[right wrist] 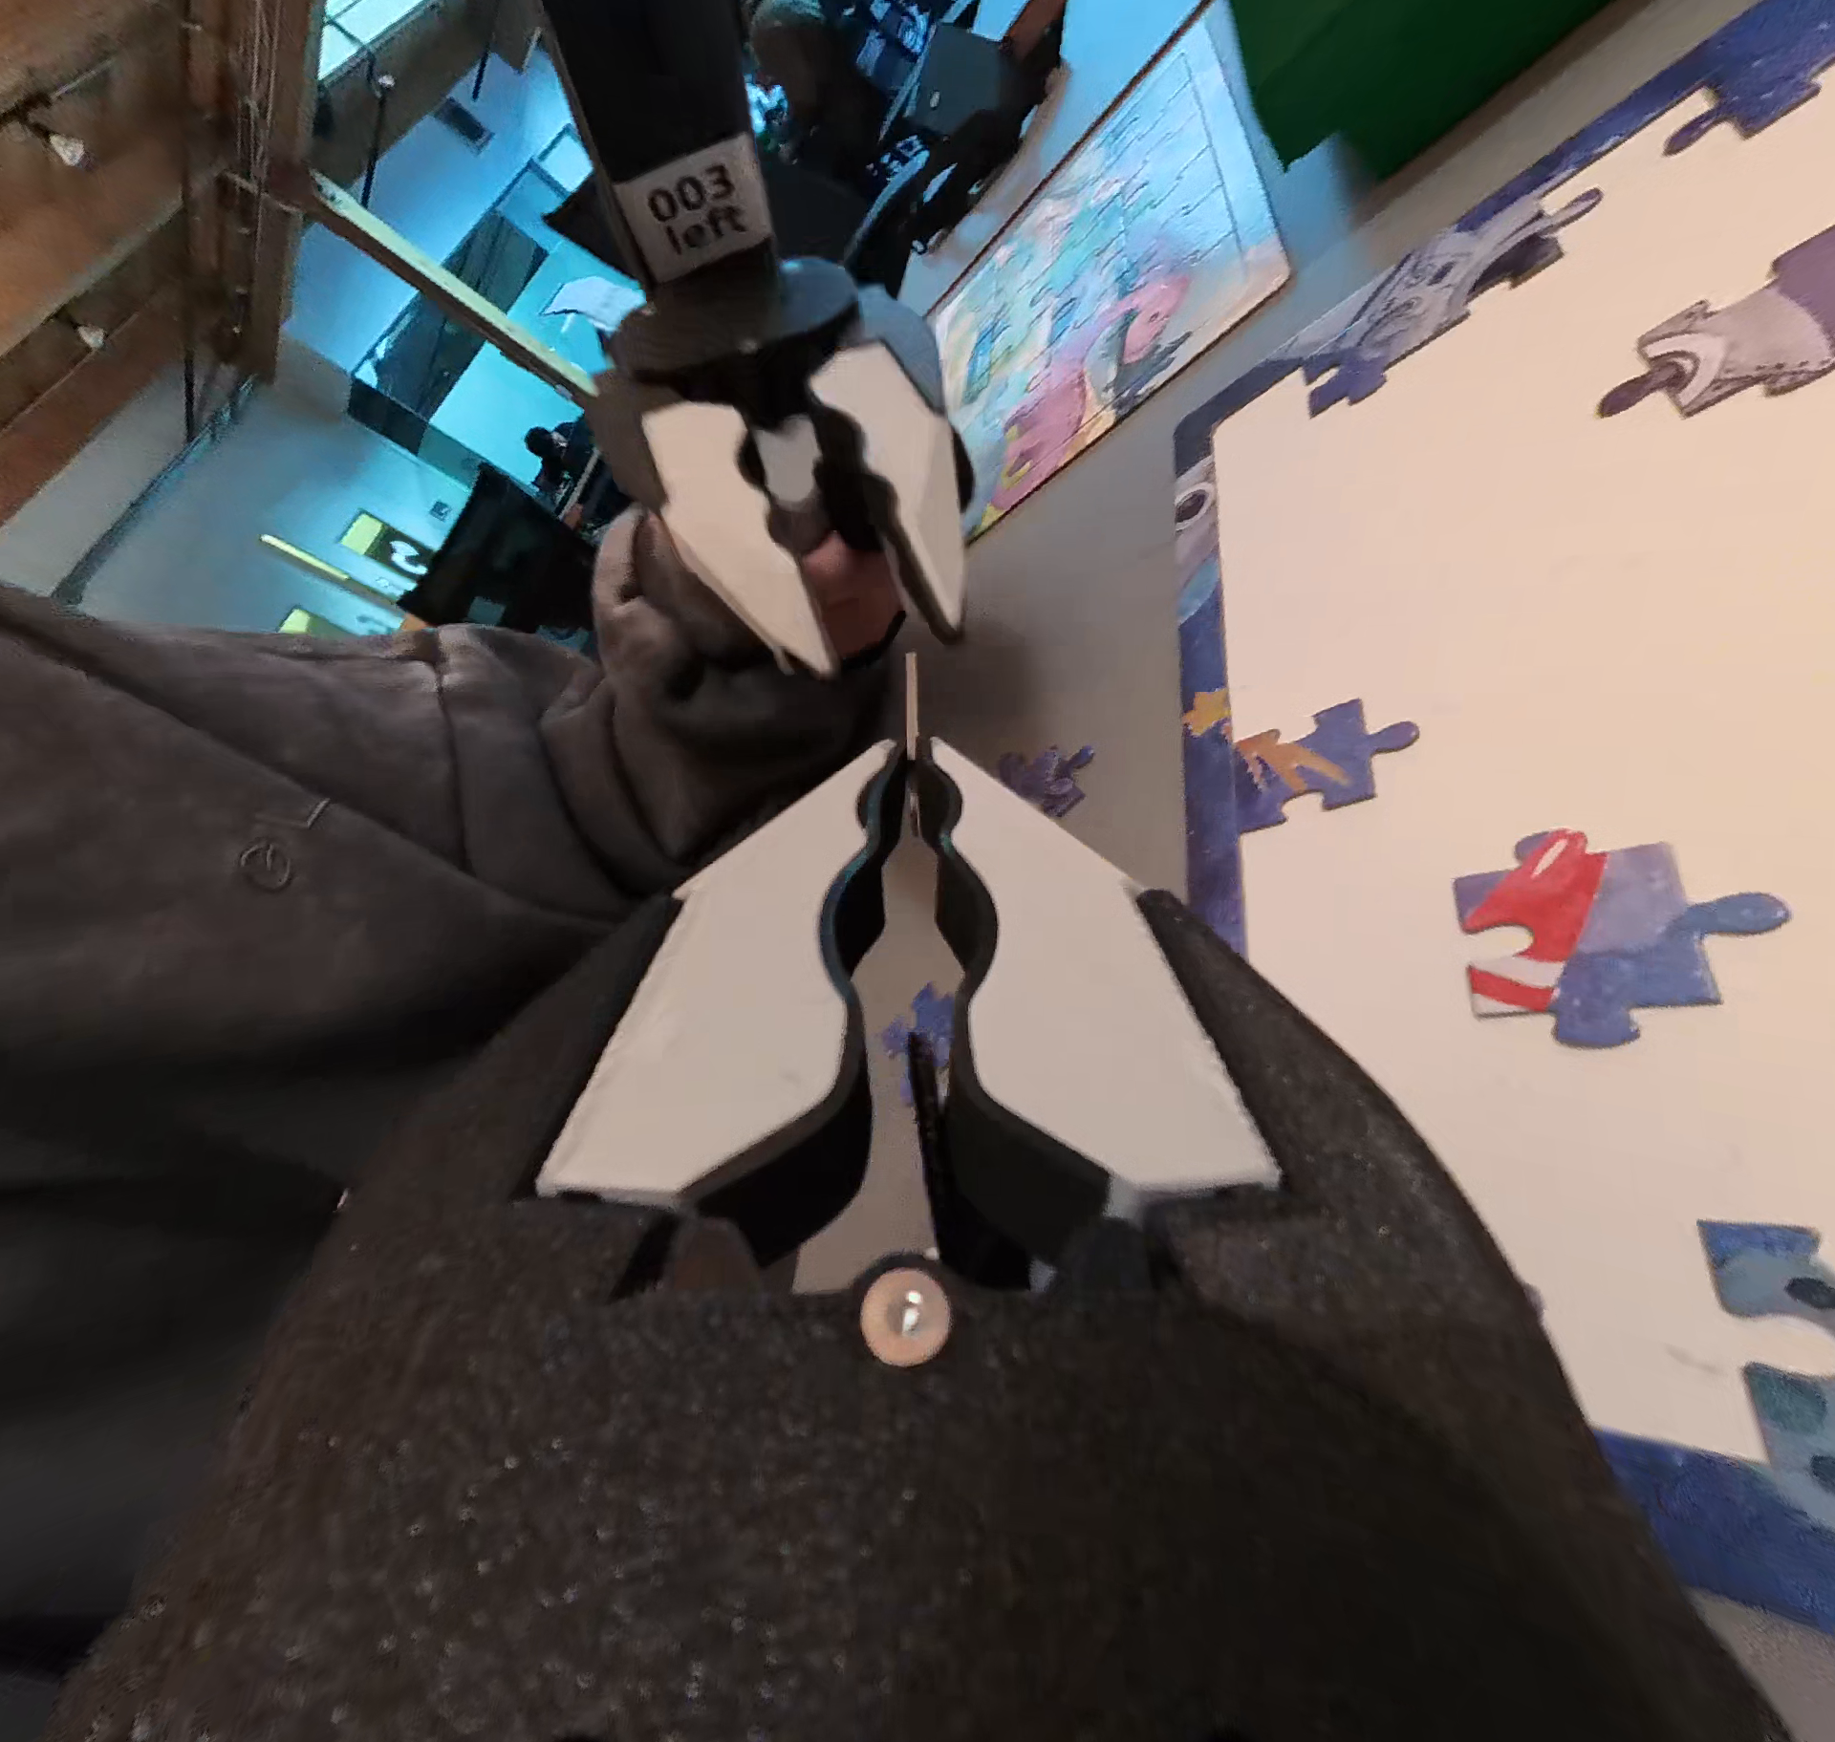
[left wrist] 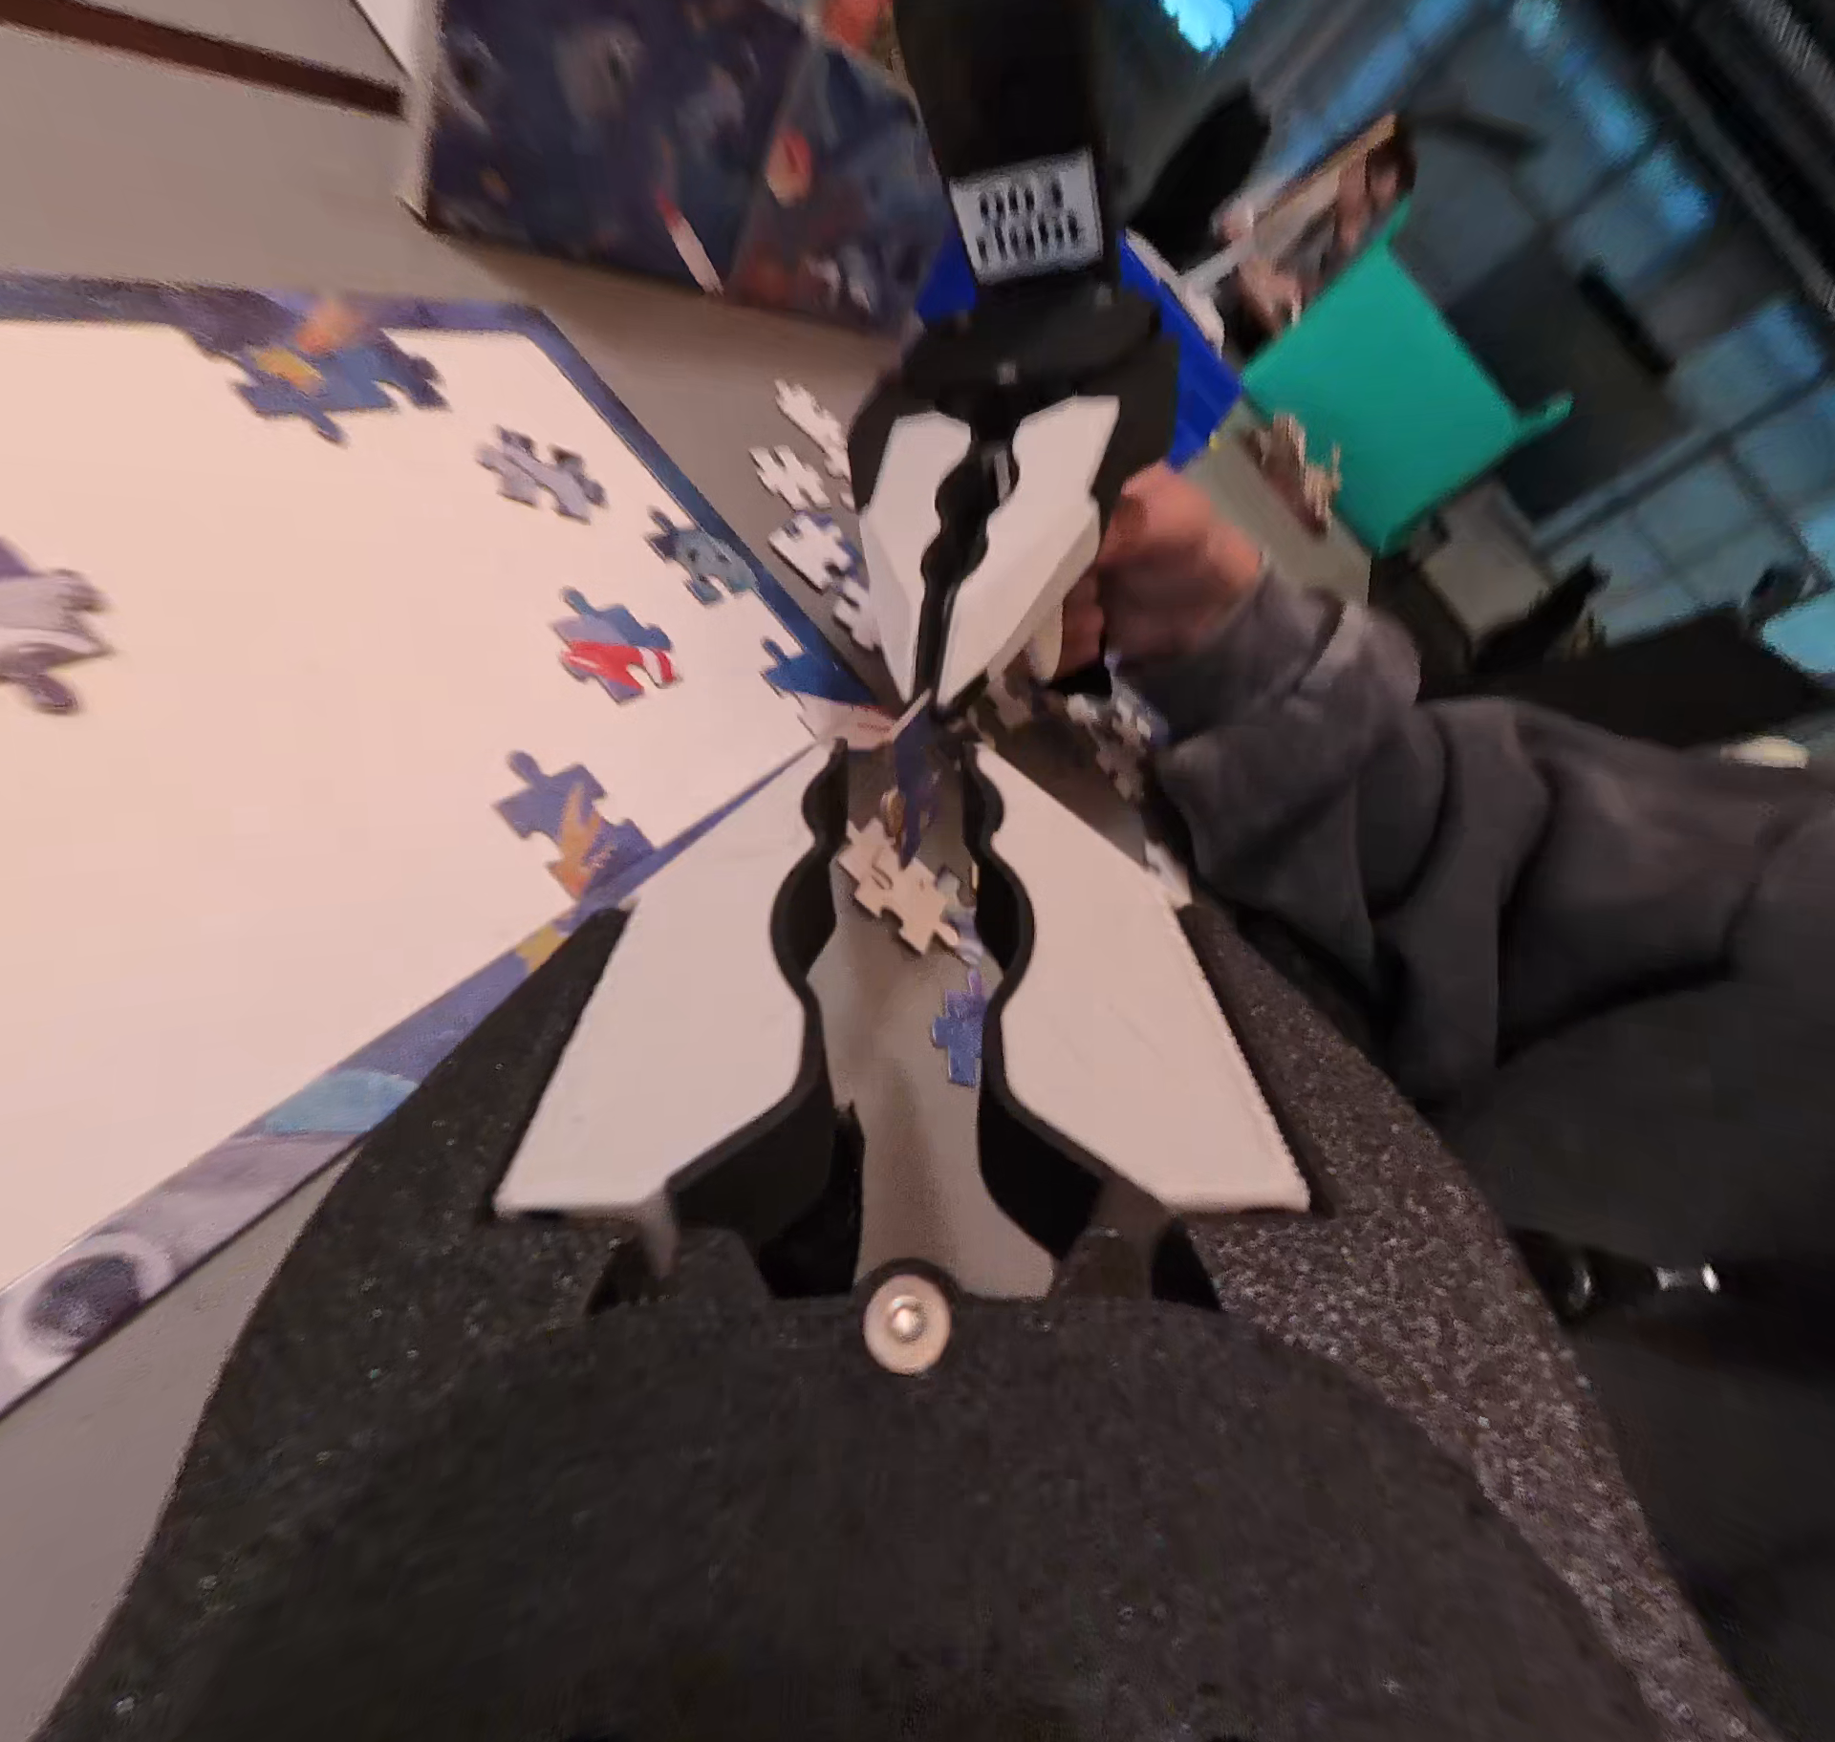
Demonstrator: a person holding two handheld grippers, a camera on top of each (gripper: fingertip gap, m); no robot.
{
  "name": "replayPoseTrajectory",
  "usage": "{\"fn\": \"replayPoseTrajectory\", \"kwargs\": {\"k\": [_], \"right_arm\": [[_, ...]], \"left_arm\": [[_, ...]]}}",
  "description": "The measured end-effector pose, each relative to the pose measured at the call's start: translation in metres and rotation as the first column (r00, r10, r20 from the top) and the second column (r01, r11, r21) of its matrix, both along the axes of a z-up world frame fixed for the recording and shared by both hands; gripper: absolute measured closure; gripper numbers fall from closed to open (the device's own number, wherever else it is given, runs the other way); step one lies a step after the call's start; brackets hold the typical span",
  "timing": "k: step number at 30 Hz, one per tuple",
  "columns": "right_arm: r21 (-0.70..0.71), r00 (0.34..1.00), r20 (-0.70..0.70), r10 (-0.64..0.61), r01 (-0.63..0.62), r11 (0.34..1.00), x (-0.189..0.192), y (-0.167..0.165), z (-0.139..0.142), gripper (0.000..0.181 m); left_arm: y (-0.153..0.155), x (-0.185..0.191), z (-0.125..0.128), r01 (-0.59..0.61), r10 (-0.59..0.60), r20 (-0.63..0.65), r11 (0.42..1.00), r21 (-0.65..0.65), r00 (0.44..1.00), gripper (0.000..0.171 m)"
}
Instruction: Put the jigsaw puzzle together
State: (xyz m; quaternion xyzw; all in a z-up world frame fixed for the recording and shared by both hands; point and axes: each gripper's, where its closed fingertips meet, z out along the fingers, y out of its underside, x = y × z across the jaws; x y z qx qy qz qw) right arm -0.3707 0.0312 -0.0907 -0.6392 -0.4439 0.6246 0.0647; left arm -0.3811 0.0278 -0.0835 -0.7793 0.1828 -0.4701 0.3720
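Observation:
My right gripper [right wrist: 909, 751] is shut on a blue jigsaw piece [right wrist: 911, 692], seen edge-on and held upright above the table. In the left wrist view the right gripper [left wrist: 928, 697] points down with the piece [left wrist: 916, 771] hanging from its tips. My left gripper [left wrist: 902, 751] is open and empty, and the held piece hangs close in front of the gap between its tips. It also shows in the right wrist view [right wrist: 884, 650]. The white puzzle board [left wrist: 298, 702] with a blue border [right wrist: 1206, 801] bears several loose pieces, among them a red and blue one [left wrist: 616, 647] [right wrist: 1609, 940].
Loose pieces lie on the grey table beside the board, one face down [left wrist: 899, 885] and a blue one [left wrist: 961, 1034]. The puzzle box [left wrist: 616, 126] stands behind the board. A green bin [left wrist: 1390, 404] and another colourful puzzle [right wrist: 1112, 304] are nearby. A grey sleeve [left wrist: 1440, 850] reaches in. Left and right tips are no more than a few centimetres apart.

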Motion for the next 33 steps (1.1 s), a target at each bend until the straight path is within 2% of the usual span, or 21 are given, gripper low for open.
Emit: {"fn": "replayPoseTrajectory", "kwargs": {"k": [3,6,12,16,19,22,26,29,33], "right_arm": [[0.017,0.999,-0.025,0.031,-0.030,0.999,0.010,-0.007,0.007,0.180],[0.060,1.000,-0.010,0.026,-0.026,0.998,0.012,-0.007,0.003,0.179],[0.010,0.998,-0.064,0.018,-0.018,1.000,-0.001,-0.013,0.009,0.179],[0.018,0.997,-0.074,0.029,-0.028,0.999,-0.004,-0.018,0.011,0.180],[0.054,0.997,-0.074,0.012,-0.008,0.999,-0.001,-0.014,0.012,0.180],[0.049,0.996,-0.089,-0.024,0.029,0.998,0.001,-0.007,0.015,0.180],[0.020,0.995,-0.095,-0.016,0.018,1.000,0.001,-0.008,0.016,0.180],[0.030,0.997,-0.073,-0.005,0.008,1.000,0.000,-0.011,0.010,0.180],[0.045,0.997,-0.076,-0.005,0.009,0.999,0.000,-0.011,0.010,0.180]], "left_arm": [[-0.010,0.016,-0.015,0.075,-0.074,-0.094,0.997,0.006,0.993,0.157],[-0.022,0.025,-0.015,0.146,-0.145,-0.091,0.989,0.002,0.985,0.169],[-0.030,0.035,-0.024,0.196,-0.196,-0.125,0.980,-0.013,0.973,0.169],[-0.031,0.035,-0.025,0.200,-0.201,-0.126,0.979,-0.026,0.971,0.167],[-0.021,0.028,-0.019,0.141,-0.141,-0.105,0.990,-0.011,0.984,0.149],[-0.016,0.022,-0.013,0.111,-0.111,-0.065,0.994,-0.009,0.992,0.157],[-0.018,0.024,-0.004,0.120,-0.118,-0.050,0.992,0.039,0.992,0.166],[-0.017,0.024,-0.012,0.116,-0.109,-0.114,0.992,0.048,0.987,0.170],[-0.018,0.024,-0.011,0.120,-0.116,-0.095,0.992,0.033,0.989,0.170]]}}
